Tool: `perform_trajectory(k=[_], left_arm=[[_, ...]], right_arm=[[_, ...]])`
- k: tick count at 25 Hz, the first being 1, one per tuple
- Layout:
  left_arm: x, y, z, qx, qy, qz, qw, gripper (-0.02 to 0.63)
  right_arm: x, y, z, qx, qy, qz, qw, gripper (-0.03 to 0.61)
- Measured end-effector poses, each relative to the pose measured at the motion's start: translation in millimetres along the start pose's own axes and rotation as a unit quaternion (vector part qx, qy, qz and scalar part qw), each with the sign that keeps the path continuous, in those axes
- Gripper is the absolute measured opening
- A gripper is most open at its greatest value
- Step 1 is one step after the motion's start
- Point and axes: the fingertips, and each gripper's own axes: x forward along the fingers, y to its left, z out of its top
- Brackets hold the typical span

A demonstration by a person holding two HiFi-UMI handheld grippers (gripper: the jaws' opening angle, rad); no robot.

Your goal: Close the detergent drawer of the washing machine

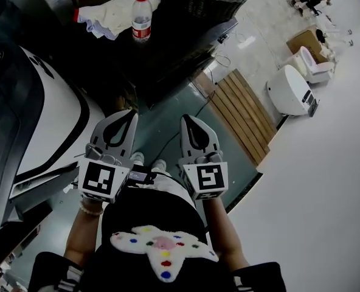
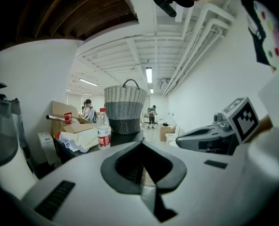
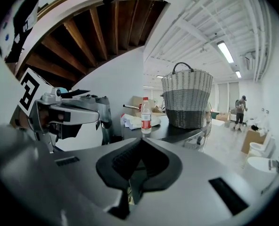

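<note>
Pushing is probably all this job asks of you: a detergent drawer is likely a light, stiff plastic tray on short runners, so you should not need to clamp it. Press squarely on the middle of its front face, since an off-centre shove could skew it and make it bind, and smooth plastic may let the tips slide. Your left claw (image 1: pixel 132 112) has its jaws pressed together on nothing, and your right claw (image 1: pixel 186 118) is likewise closed and empty, which suits a push. The white, round-shouldered washing machine (image 1: pixel 52 123) with its dark glossy front panel sits to the left of the left claw, not touching it. The drawer itself cannot be picked out in any view, so you cannot yet tell how far it stands out. Ahead of both claws, a clear plastic water bottle with a red cap (image 1: pixel 141 17) stands on a dark table (image 1: pixel 168 41).
</note>
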Motion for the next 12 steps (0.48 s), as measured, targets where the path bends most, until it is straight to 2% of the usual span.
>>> perform_trajectory(k=[5, 12], left_arm=[[-4, -1, 10, 0.007, -0.013, 0.003, 0.9999, 0.011], [-9, 0, 10, 0.019, -0.01, 0.007, 0.9998, 0.011]], right_arm=[[-9, 4, 3, -0.006, -0.005, 0.001, 1.0, 0.003], [-12, 11, 7, -0.01, -0.009, 0.008, 1.0, 0.003]])
